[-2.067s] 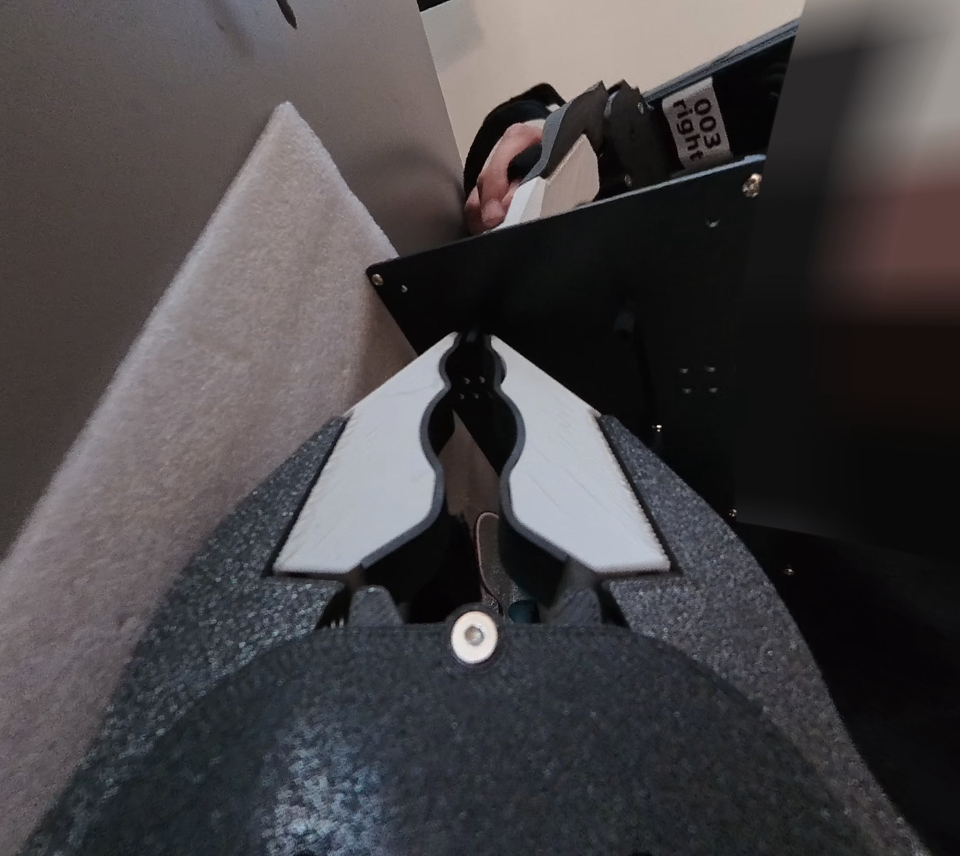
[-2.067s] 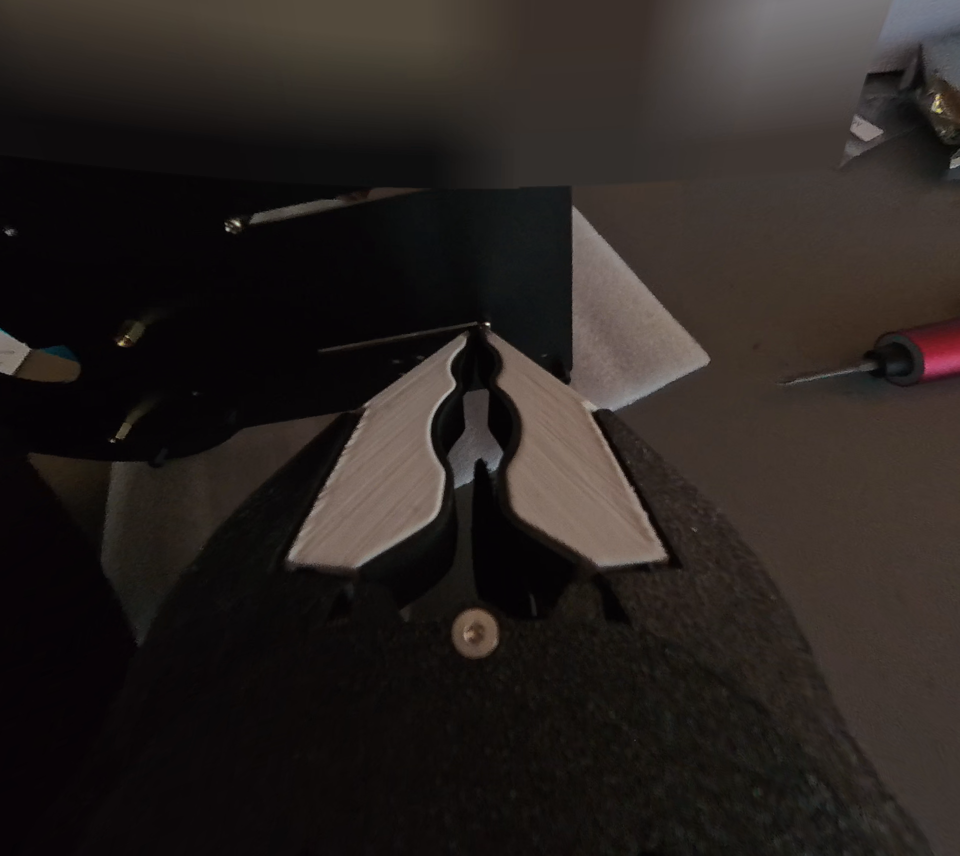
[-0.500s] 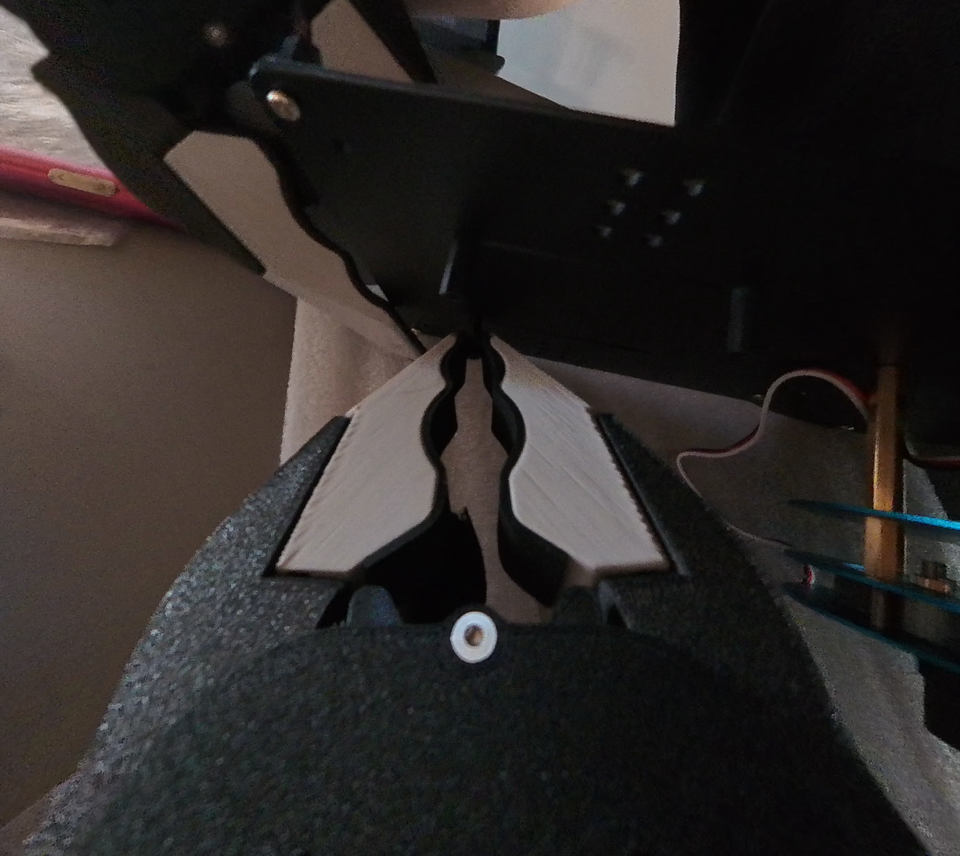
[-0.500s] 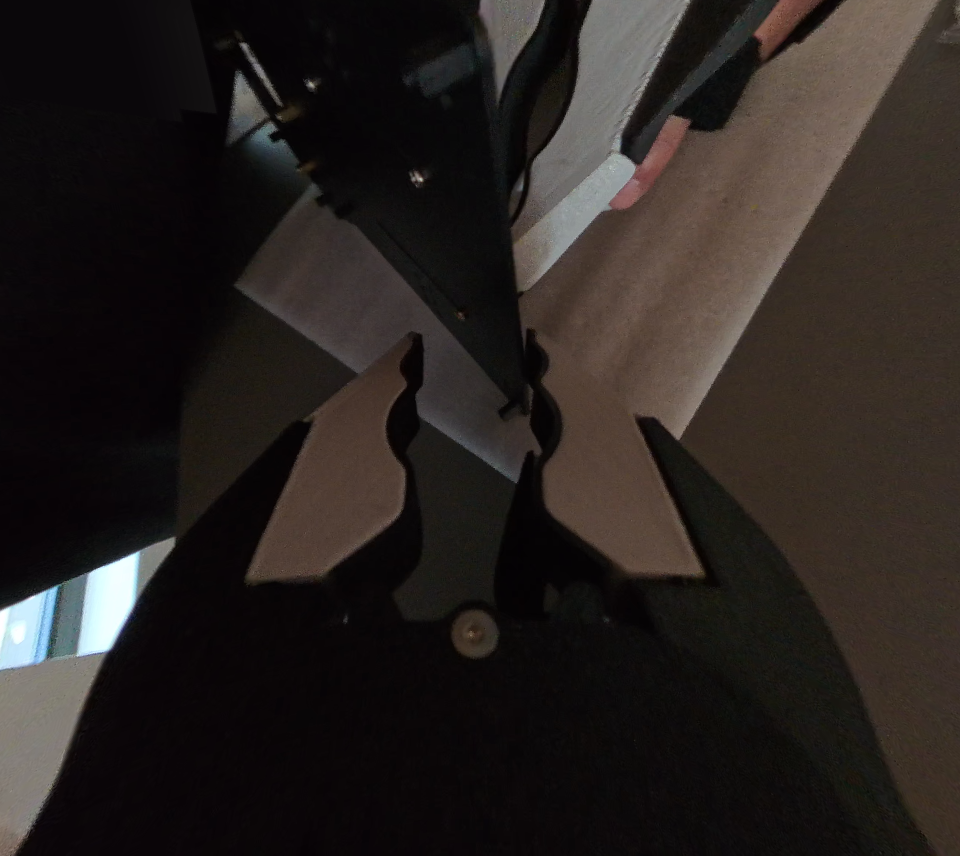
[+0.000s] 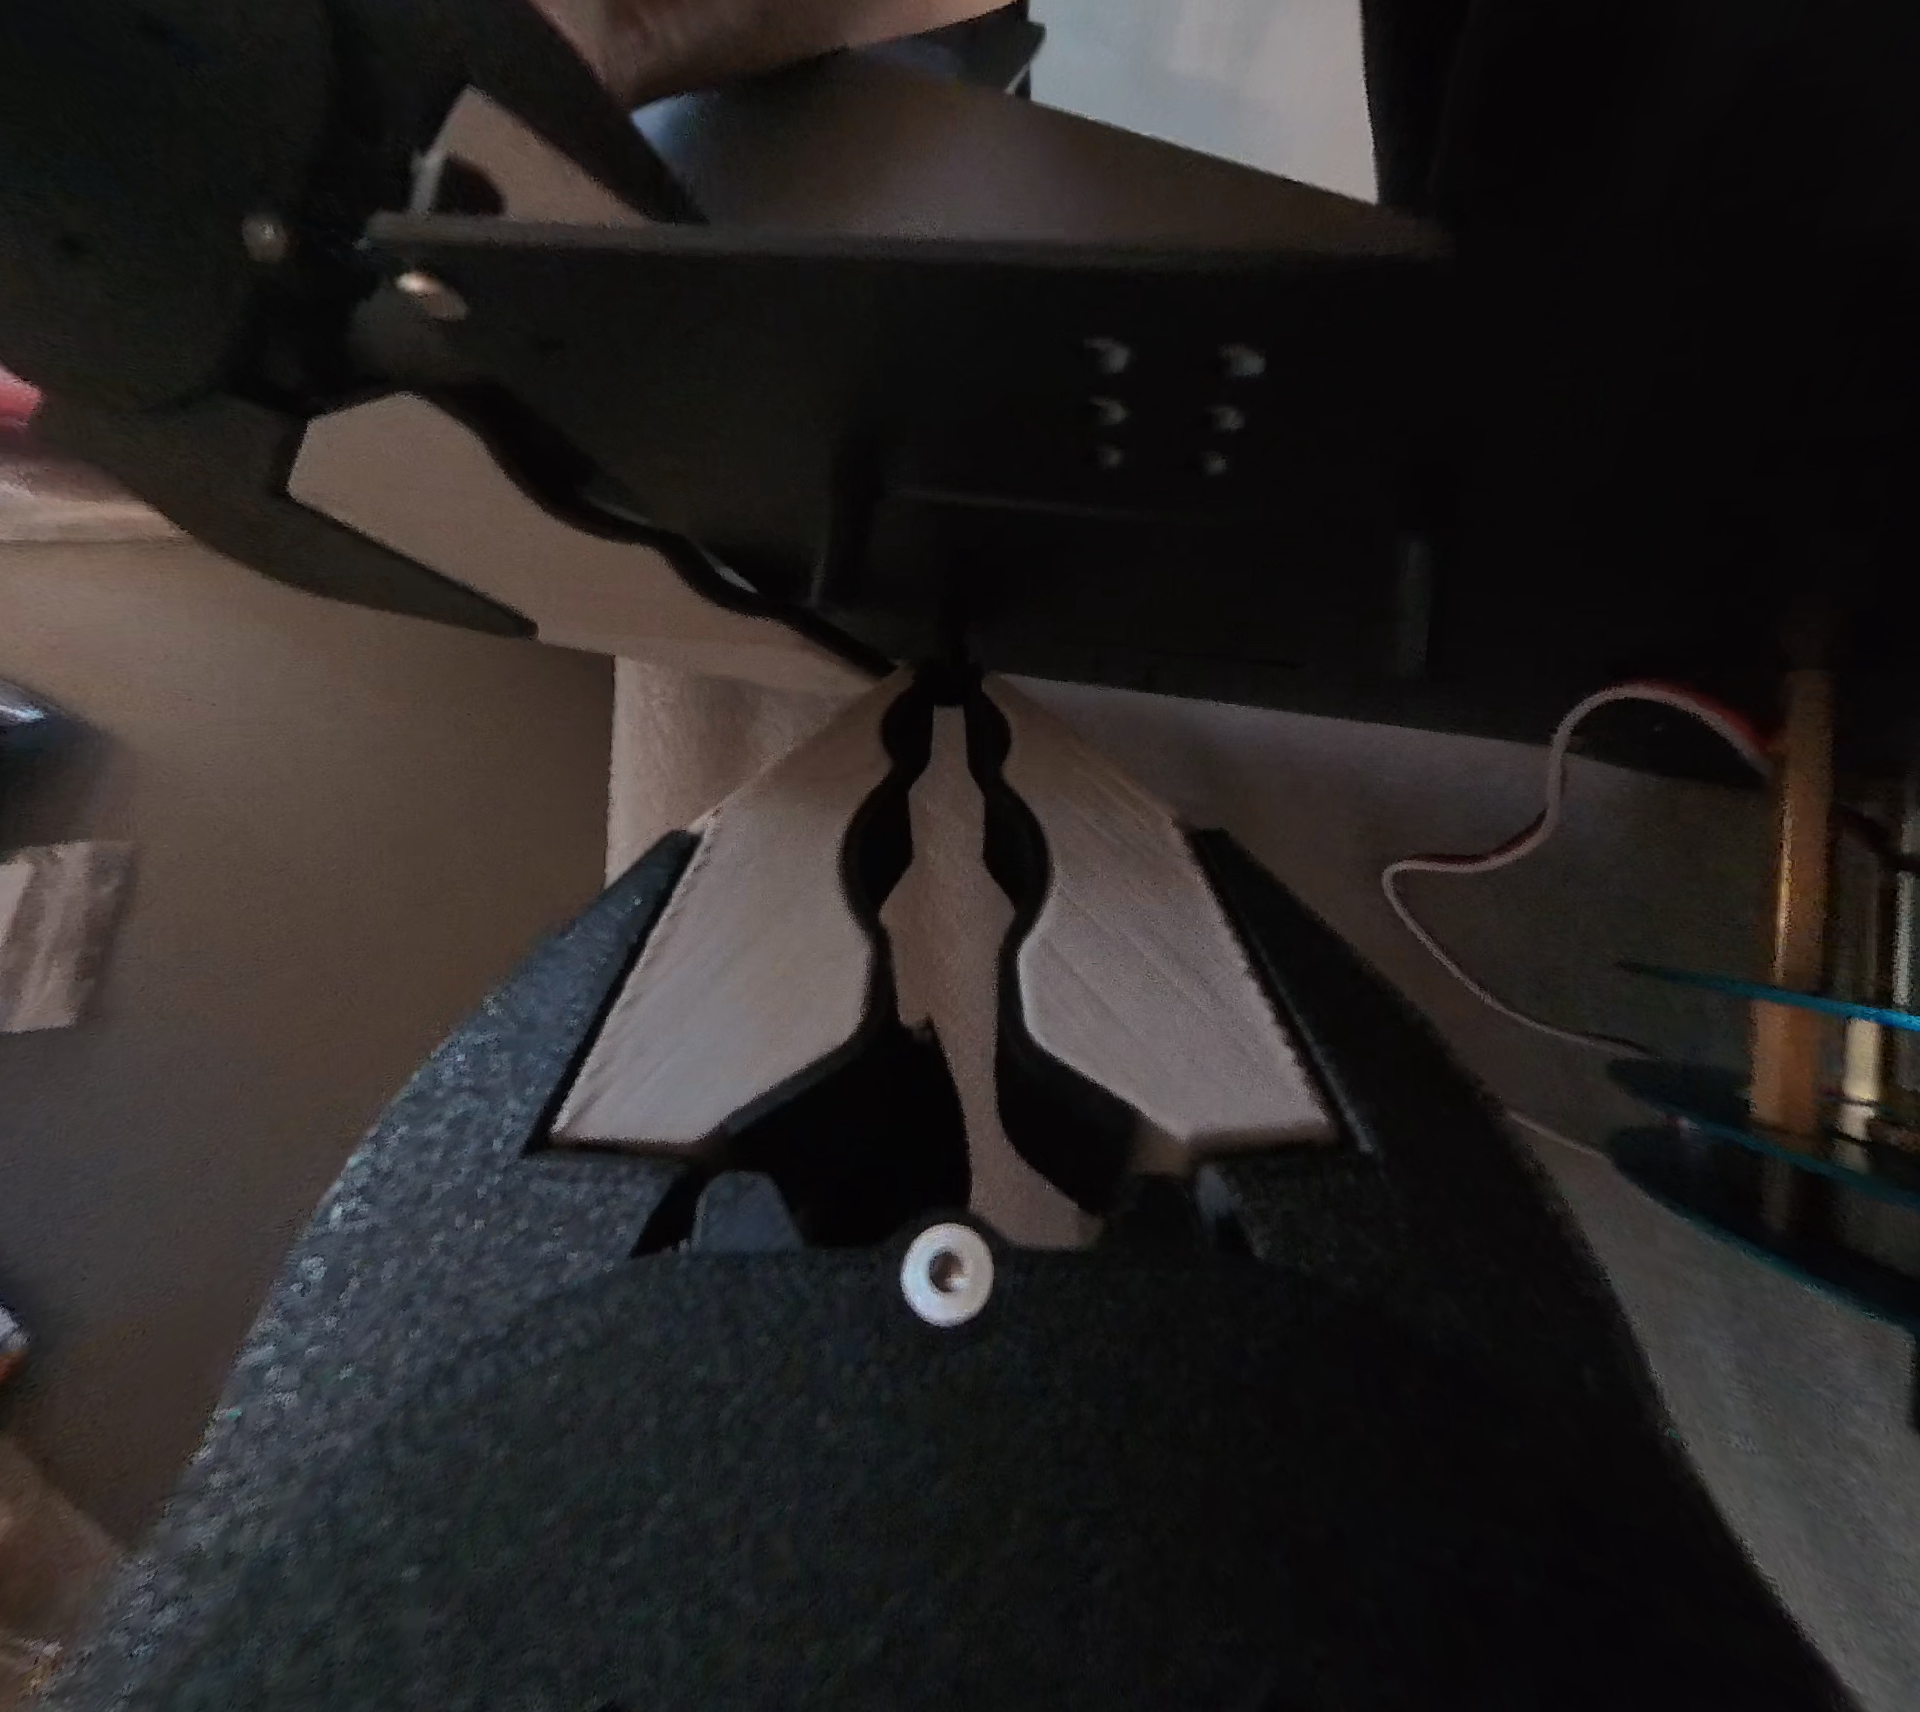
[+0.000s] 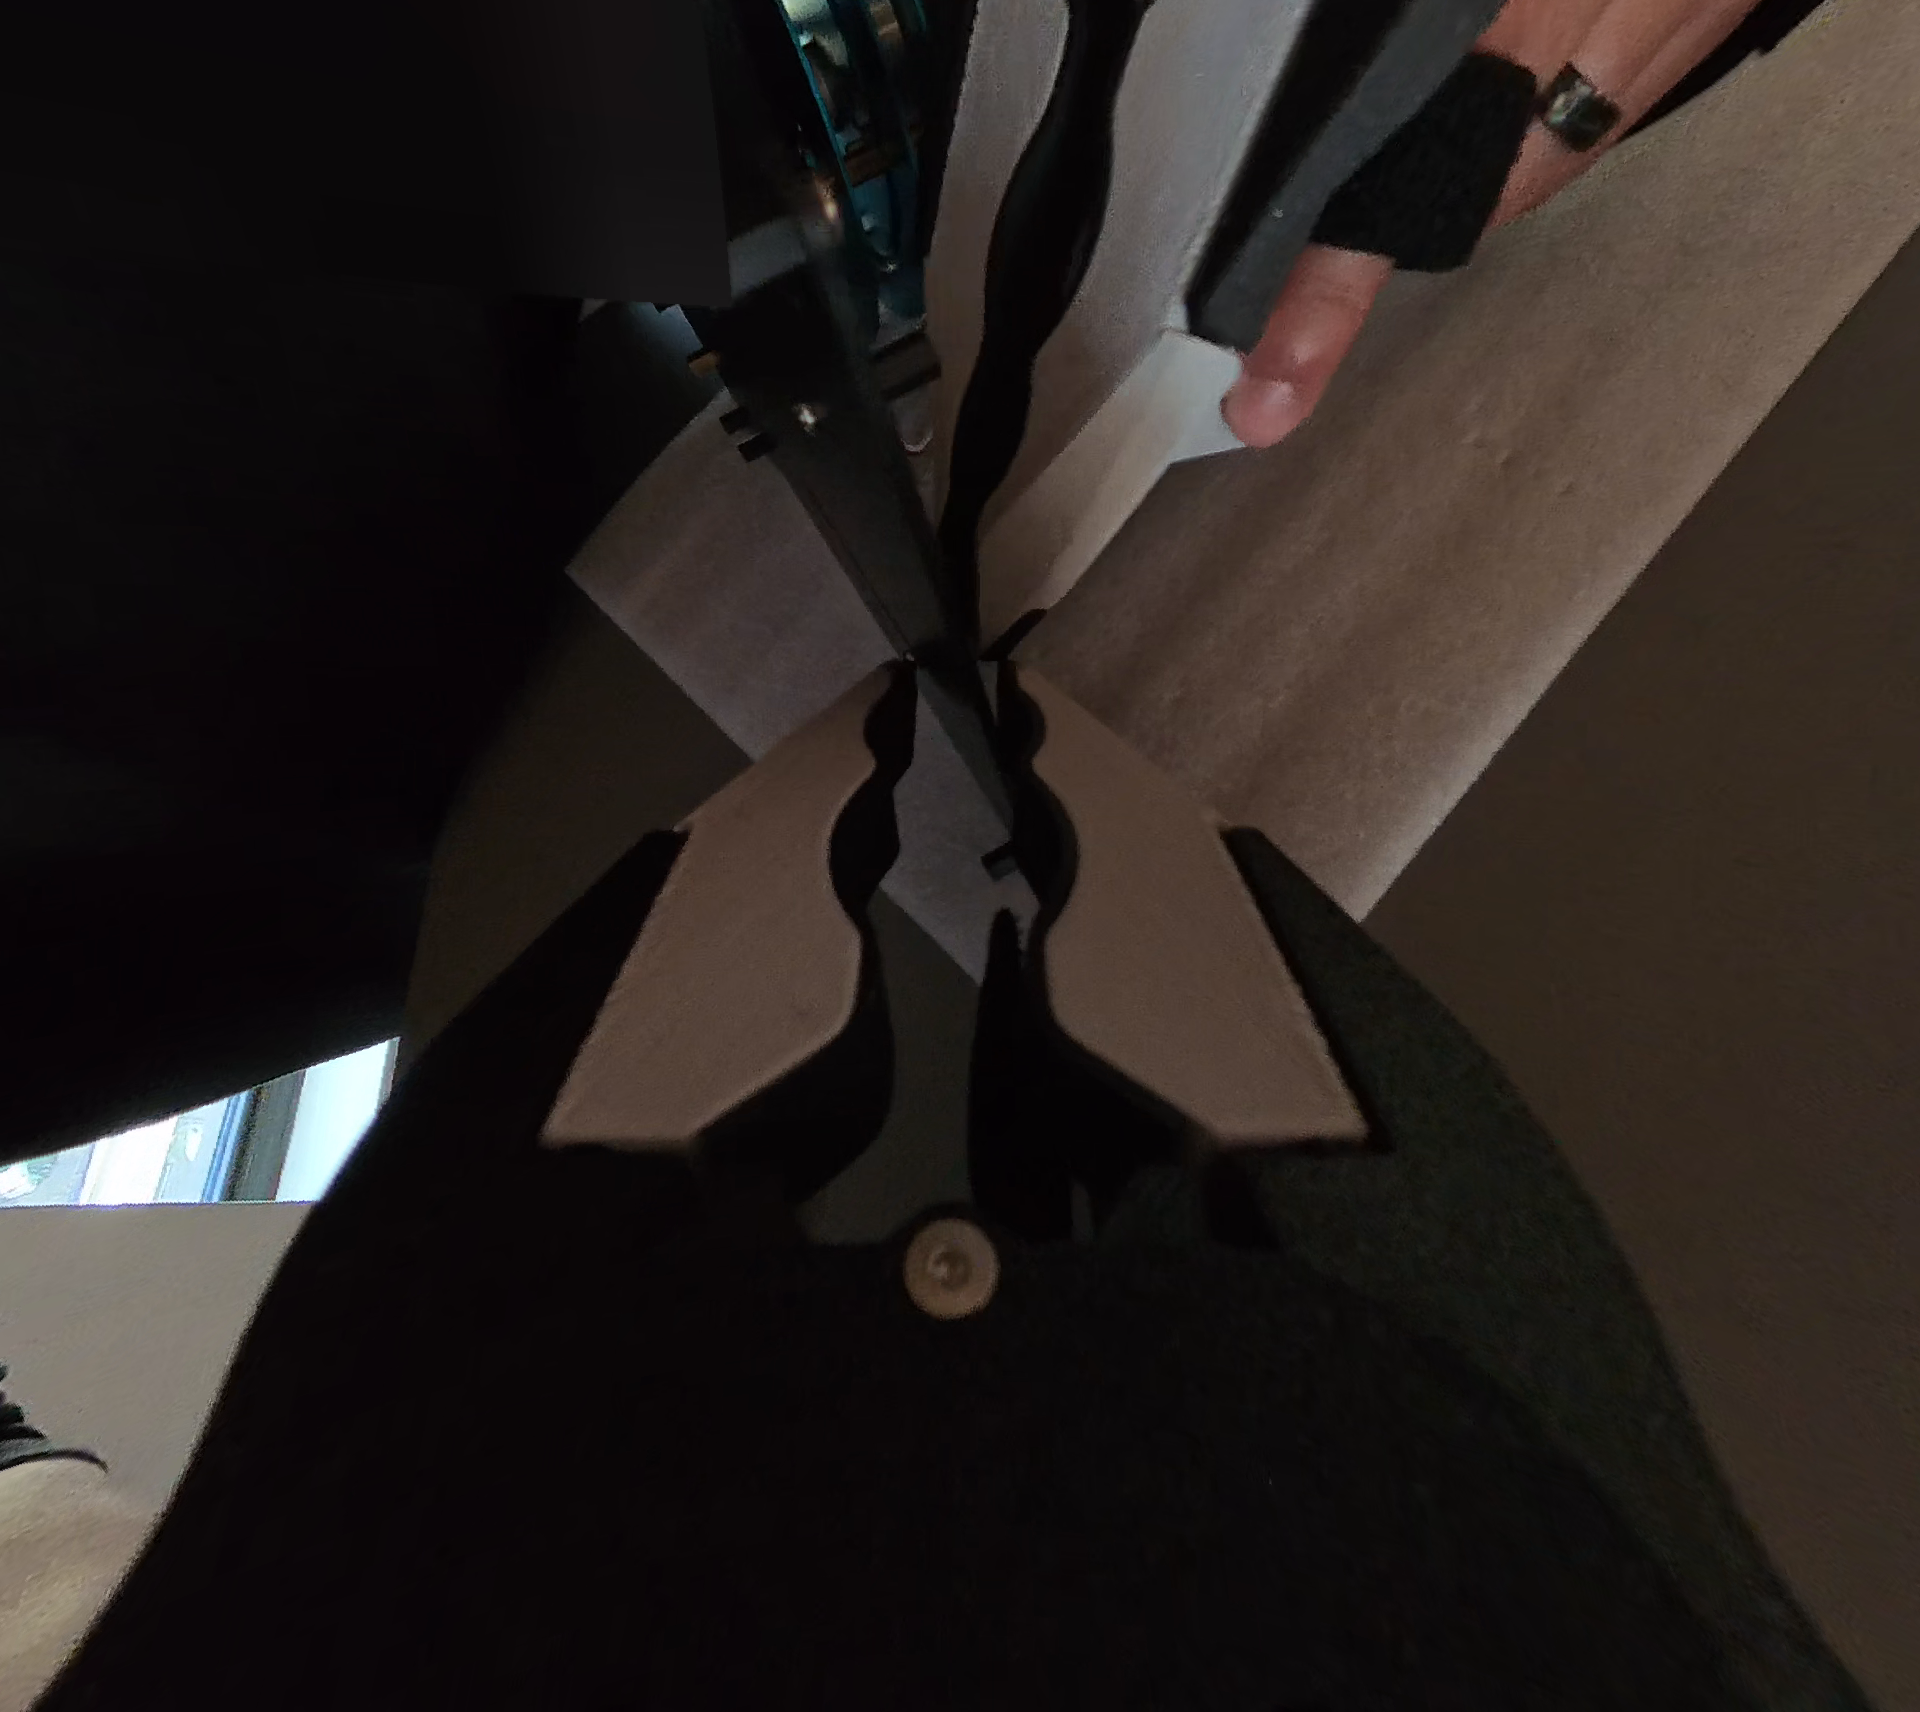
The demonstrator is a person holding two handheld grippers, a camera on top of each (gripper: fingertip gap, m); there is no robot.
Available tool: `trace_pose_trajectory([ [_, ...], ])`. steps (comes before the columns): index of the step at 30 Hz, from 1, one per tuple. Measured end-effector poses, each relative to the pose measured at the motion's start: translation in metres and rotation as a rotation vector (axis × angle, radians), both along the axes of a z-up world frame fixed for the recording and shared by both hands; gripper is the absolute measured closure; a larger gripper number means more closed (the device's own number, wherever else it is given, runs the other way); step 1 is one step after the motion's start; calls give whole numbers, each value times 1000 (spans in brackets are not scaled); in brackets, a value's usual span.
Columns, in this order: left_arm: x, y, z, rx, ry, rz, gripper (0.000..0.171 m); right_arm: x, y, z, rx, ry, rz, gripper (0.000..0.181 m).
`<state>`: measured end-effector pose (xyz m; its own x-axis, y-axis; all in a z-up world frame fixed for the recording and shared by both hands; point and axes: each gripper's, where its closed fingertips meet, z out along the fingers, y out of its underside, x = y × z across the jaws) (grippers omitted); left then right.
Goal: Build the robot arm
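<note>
The left claw is pinched shut on the bottom edge of a black plate. The right claw is pinched on the same plate, held above a pale mat. A bare hand grips a handle

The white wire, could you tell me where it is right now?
In the left wrist view, the white wire loops at the right, below the black plate and right of the left gripper.
</note>
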<state>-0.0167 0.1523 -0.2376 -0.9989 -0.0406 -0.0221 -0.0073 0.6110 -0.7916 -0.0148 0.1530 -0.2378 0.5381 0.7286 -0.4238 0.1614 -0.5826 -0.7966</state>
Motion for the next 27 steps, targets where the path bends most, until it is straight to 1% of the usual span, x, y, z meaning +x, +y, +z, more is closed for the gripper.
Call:
trace_pose_trajectory([
  [2, 0, 0, 0, 0, 48, -9, 167, 0, 0, 0, -7, 13, 1, 167],
  [6, 0, -2, -1, -2, -2, -32, 167, 0, -2, 0, -11, 15, 6, 165],
  [8, 2, -2, -2, 0, 27, -7, 167, 0, -4, 0, -1, 2, 11, 159],
  [12, 3, -2, -3, 9, 8, 24, 167, 0, -4, 0, -14, 16, 8, 160],
  [14, 3, -2, -3, 22, -4, 34, 167, 1, -3, -1, -35, 28, -3, 165],
  [19, 3, -2, -4, 38, 10, 62, 167, -1, -4, 0, -113, 96, 0, 167],
  [21, 3, -1, -2, 24, 56, 82, 167, -1, -4, -1, -98, 80, -5, 167],
  [23, 2, 0, -1, 5, 136, 95, 166, -2, -5, -1, -94, 74, -6, 168],
  [24, 1, 2, 0, -1, 197, 94, 166, -1, -5, -1, -94, 73, -6, 168],
  [26, 2, 6, 2, -21, 345, 113, 159, -1, -5, -2, -94, 64, -9, 170],
  [27, 3, 8, 1, -17, 461, 138, 159, -1, -5, -2, -92, 63, -9, 170],
])
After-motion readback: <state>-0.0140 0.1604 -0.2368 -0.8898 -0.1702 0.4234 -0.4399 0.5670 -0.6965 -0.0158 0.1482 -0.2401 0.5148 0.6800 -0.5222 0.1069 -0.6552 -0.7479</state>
